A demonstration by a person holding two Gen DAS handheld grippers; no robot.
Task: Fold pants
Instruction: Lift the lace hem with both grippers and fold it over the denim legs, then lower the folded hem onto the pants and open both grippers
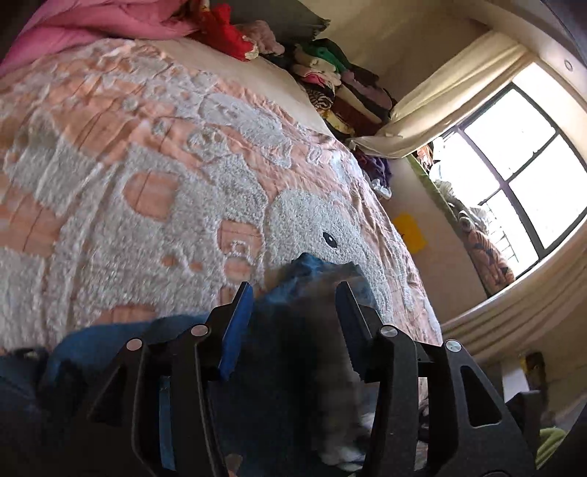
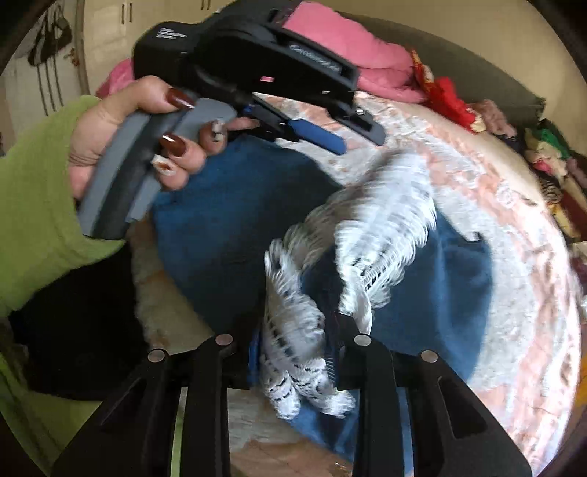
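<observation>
Blue pants [image 2: 227,235] with a white frayed fringe [image 2: 381,227] lie on the bed. My right gripper [image 2: 297,352] is shut on the fringed hem of the pants and holds it up over the bed. My left gripper [image 1: 295,290] has a bunch of the blue pants fabric [image 1: 312,271] between its jaws, which stand fairly wide; the fabric is blurred. In the right wrist view the left gripper [image 2: 330,139] shows at the top, held by a hand in a green sleeve, above the pants.
The bed has a pink and white textured cover [image 1: 154,176]. A pink quilt [image 1: 84,25] and piles of clothes [image 1: 330,84] sit along the far side. A window [image 1: 521,161] with cream curtains is on the right.
</observation>
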